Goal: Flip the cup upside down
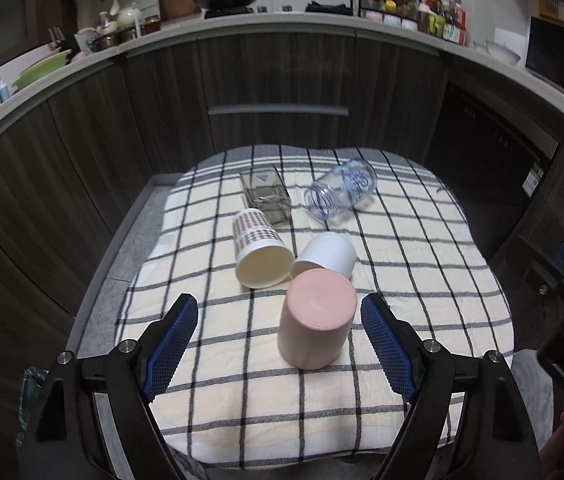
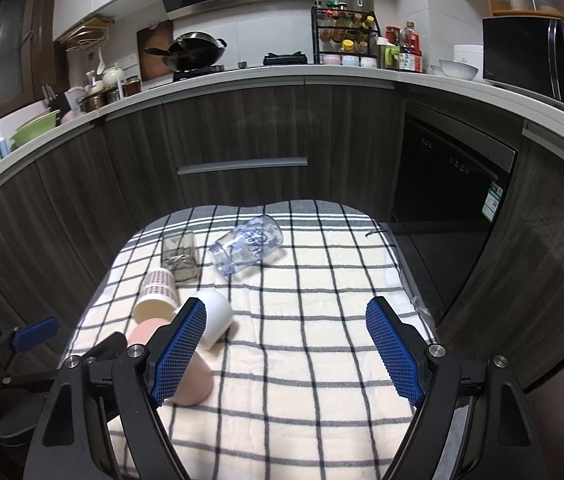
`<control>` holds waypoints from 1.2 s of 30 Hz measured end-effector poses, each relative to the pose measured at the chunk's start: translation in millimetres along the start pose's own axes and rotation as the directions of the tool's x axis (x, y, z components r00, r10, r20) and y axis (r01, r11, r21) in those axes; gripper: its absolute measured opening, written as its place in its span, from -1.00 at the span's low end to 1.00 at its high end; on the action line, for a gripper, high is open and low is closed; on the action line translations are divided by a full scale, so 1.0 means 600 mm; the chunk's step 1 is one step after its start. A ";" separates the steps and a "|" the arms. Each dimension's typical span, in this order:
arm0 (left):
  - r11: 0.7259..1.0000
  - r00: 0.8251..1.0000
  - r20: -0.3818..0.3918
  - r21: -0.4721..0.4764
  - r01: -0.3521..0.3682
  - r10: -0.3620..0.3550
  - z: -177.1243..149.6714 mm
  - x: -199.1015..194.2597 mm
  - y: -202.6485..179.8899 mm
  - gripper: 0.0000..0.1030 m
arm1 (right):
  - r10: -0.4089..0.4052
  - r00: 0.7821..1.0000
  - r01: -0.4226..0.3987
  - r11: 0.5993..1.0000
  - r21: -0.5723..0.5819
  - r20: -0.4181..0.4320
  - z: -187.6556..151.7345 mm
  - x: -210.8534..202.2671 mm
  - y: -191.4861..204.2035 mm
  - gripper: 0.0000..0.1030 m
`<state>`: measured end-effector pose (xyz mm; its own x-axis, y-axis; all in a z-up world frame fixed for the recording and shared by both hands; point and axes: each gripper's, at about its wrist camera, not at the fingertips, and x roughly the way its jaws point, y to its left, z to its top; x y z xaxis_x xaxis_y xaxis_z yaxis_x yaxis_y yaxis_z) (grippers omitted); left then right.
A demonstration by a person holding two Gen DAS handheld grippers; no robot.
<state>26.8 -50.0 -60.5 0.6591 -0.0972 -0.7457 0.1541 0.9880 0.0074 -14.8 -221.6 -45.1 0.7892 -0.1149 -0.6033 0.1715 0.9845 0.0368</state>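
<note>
We see the pink cup standing mouth-down on the checked cloth, between the spread, empty fingers of the left gripper. At its 12 o'clock lie a white cup and a patterned paper cup, both tipped over. Our right gripper hangs released over bare cloth.

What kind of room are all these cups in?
Most likely a home kitchen. A black wok sits on a stove on the counter, a rack of spice bottles stands beside it, and a microwave is at the right.
</note>
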 end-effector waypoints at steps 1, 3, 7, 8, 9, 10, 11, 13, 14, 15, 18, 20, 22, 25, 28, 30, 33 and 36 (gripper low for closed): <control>1.000 1.000 0.006 -0.006 -0.002 0.002 -0.001 -0.005 0.003 0.64 | 0.003 1.000 -0.003 1.000 -0.004 0.000 0.000 -0.003 0.004 0.59; 1.000 1.000 0.023 -0.026 -0.009 0.010 -0.006 -0.016 0.013 0.69 | 0.008 1.000 -0.008 1.000 -0.012 0.003 -0.001 -0.011 0.011 0.59; 0.998 0.998 0.059 -0.065 -0.021 0.025 -0.017 -0.038 0.035 0.69 | 0.017 1.000 -0.017 1.000 -0.026 0.004 -0.001 -0.023 0.024 0.59; 0.997 0.998 0.062 -0.072 -0.022 0.026 -0.020 -0.040 0.038 0.69 | 0.020 1.000 -0.020 0.999 -0.029 0.004 -0.002 -0.026 0.027 0.59; 0.997 0.998 0.065 -0.078 -0.021 0.026 -0.022 -0.043 0.041 0.69 | 0.022 1.000 -0.022 0.999 -0.032 0.002 -0.002 -0.027 0.029 0.59; 0.996 0.997 0.069 -0.086 -0.021 0.027 -0.026 -0.047 0.045 0.69 | 0.025 1.000 -0.025 0.999 -0.035 0.002 -0.004 -0.030 0.032 0.59; 0.996 0.997 0.073 -0.091 -0.021 0.028 -0.029 -0.049 0.049 0.69 | 0.027 1.000 -0.027 0.999 -0.037 0.002 -0.006 -0.032 0.035 0.59; 0.995 0.996 0.080 -0.102 -0.017 0.025 -0.036 -0.056 0.055 0.69 | 0.033 0.999 -0.033 0.999 -0.039 0.000 -0.011 -0.037 0.039 0.59; 0.994 0.996 0.084 -0.105 -0.017 0.026 -0.039 -0.059 0.057 0.69 | 0.037 0.999 -0.037 0.999 -0.039 -0.001 -0.013 -0.038 0.040 0.59; 0.994 0.996 0.086 -0.107 -0.019 0.028 -0.041 -0.062 0.058 0.69 | 0.039 0.999 -0.039 0.998 -0.039 -0.003 -0.014 -0.039 0.041 0.59; 0.994 0.995 0.095 -0.108 -0.022 0.032 -0.049 -0.069 0.062 0.70 | 0.050 0.999 -0.050 0.998 -0.042 -0.008 -0.019 -0.044 0.044 0.59; 0.994 0.995 0.094 -0.109 -0.026 0.036 -0.053 -0.072 0.064 0.75 | 0.052 0.999 -0.053 0.998 -0.042 -0.012 -0.022 -0.046 0.045 0.59; 0.993 0.994 0.100 -0.114 -0.031 0.042 -0.055 -0.075 0.067 0.76 | 0.051 0.999 -0.051 0.998 -0.043 -0.013 -0.023 -0.048 0.046 0.59; 0.992 0.992 0.113 -0.122 -0.035 0.049 -0.056 -0.082 0.070 0.76 | 0.052 0.999 -0.052 0.998 -0.043 -0.012 -0.024 -0.051 0.046 0.59; 0.991 0.991 0.122 -0.128 -0.037 0.052 -0.056 -0.086 0.071 0.77 | 0.052 0.999 -0.053 0.998 -0.046 -0.011 -0.024 -0.052 0.047 0.59; 0.991 0.990 0.127 -0.127 -0.036 0.053 -0.057 -0.089 0.070 0.77 | 0.049 0.999 -0.049 0.998 -0.046 -0.006 -0.024 -0.054 0.047 0.59; 0.991 0.990 0.134 -0.125 -0.036 0.053 -0.060 -0.093 0.070 0.77 | 0.041 0.999 -0.041 0.998 -0.047 0.003 -0.025 -0.060 0.046 0.59; 0.991 0.988 0.146 -0.128 -0.039 0.058 -0.061 -0.099 0.071 0.78 | 0.039 0.999 -0.038 0.998 -0.044 0.006 -0.025 -0.065 0.045 0.59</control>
<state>-32.9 2.2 -40.2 0.7673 -0.0564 -0.6388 0.0325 0.9983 -0.0491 -49.7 -188.4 -32.6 0.7990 -0.0775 -0.5964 0.1146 0.9931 0.0245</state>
